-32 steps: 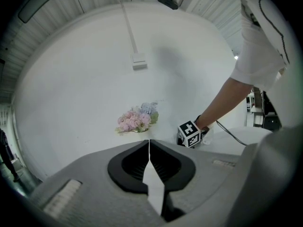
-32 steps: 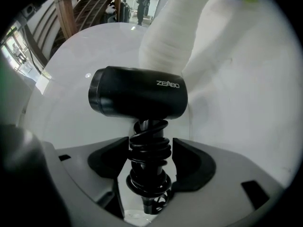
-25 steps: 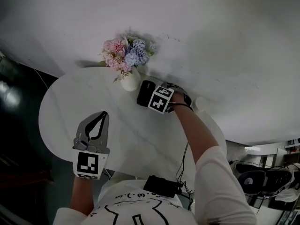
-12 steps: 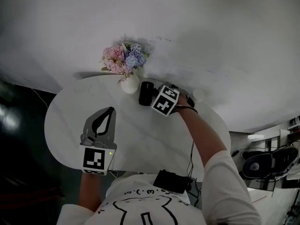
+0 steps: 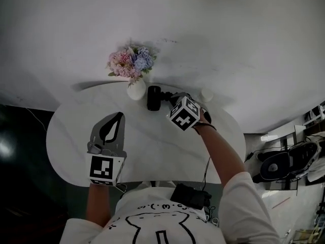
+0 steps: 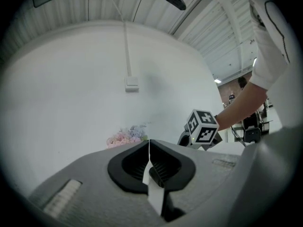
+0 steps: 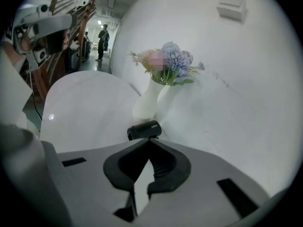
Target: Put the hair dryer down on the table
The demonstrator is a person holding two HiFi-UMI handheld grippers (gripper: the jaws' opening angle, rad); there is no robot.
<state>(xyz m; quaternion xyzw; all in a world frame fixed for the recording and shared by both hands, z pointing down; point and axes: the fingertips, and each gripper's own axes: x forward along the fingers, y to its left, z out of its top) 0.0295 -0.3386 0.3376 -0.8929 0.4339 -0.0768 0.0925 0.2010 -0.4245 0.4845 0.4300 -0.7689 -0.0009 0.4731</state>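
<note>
Near the hair dryer [image 7: 144, 129], right gripper [image 7: 149, 142] jaws just closed, empty | left gripper [image 6: 148, 143] jaws together, empty

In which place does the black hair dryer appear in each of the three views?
Head view: hair dryer at upper centre, just right of the vase.
Left gripper view: not visible.
Right gripper view: centre, just below the vase.
Shared landmark: the flowers, seen in all three.
</note>
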